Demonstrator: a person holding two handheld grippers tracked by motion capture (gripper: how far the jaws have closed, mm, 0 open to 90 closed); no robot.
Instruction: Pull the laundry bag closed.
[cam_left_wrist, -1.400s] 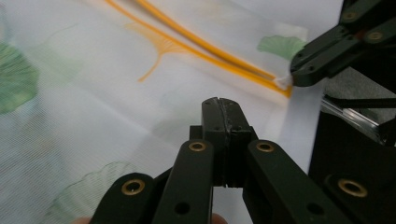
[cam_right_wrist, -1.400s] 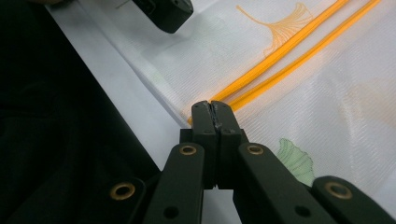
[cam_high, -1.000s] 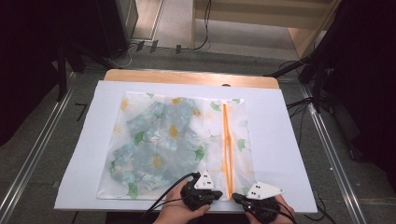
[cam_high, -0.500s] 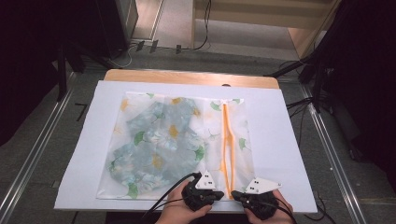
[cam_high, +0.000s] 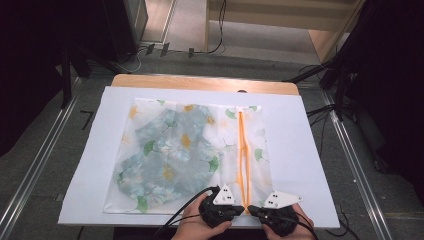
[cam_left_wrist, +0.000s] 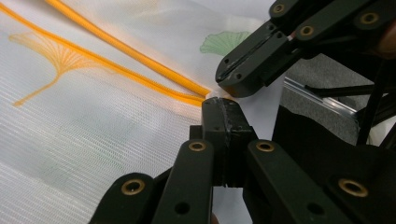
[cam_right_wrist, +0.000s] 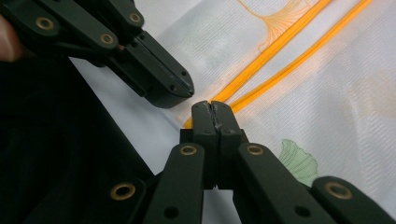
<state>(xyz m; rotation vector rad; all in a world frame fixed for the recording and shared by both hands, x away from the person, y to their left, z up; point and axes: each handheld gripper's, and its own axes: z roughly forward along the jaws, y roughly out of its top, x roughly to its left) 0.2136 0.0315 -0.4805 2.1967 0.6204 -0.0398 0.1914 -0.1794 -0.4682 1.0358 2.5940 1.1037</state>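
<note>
A white mesh bag (cam_high: 257, 135) printed with ginkgo leaves lies flat on the white sheet (cam_high: 310, 165). A blue-green flowered cloth (cam_high: 170, 155) shows through its left part. The bag's orange zipper (cam_high: 242, 150) runs from the far edge to the near edge, and its two lines stand slightly apart. Both grippers meet at the zipper's near end (cam_left_wrist: 198, 95). My left gripper (cam_high: 242, 210) is shut, its tip (cam_left_wrist: 219, 105) touching that end. My right gripper (cam_high: 251, 210) is shut too, its tip (cam_right_wrist: 212, 109) over the orange strip (cam_right_wrist: 261, 58). Whether either pinches the mesh is hidden.
The sheet covers a wooden table whose far edge (cam_high: 200, 82) shows. Metal rails (cam_high: 40, 165) run along both sides on the floor. Cables (cam_high: 320, 112) lie at the right. The person's hands (cam_high: 192, 227) sit at the table's near edge.
The two orange zipper lines have spread a little apart along their near half. Both grippers stay at the zipper's near end, the left one shifted slightly.
</note>
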